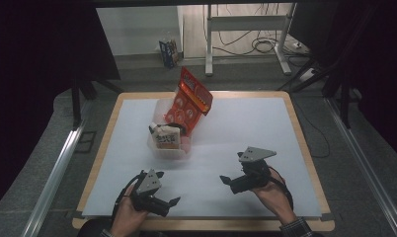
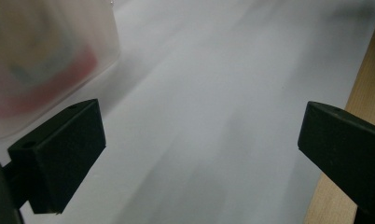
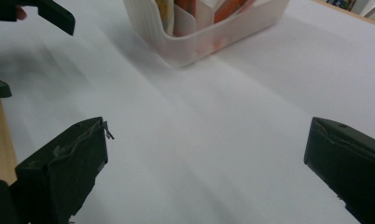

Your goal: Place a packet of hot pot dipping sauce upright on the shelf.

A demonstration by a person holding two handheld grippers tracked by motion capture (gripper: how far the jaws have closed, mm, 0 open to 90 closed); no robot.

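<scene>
1. Toward the middle of the surface (image 1: 246,128), a translucent bin (image 1: 169,148) is parked, well apart from both hands, so it can be reached from either side without anything being knocked.
2. Snack packs are stood on end inside the bin. A tall red bag (image 1: 190,98) is leaned back over the far rim, probably because it's too long to sit flat, and a white-and-brown pack (image 1: 166,137) is tucked in front of it.
3. From the right gripper view, dividers can be made out in the bin (image 3: 199,32), which is likely why the packs are kept upright instead of slumping into a pile.
4. The left gripper (image 1: 164,190) is held low near the front edge, pointed to the right across the white sheet. Its jaws are spread wide and nothing is held between them; in the left gripper view only bare sheet is seen in the gap, with the bin (image 2: 45,60) blurred off to one side.
5. The right gripper (image 1: 226,180) is held a bit further in, aimed leftward. Its jaws are also opened wide with nothing gripped.
6. Best guess: both tools are kept back and open as a ready pose, so a pack in the bin can be gone for next. Can't be told which one, though.
</scene>
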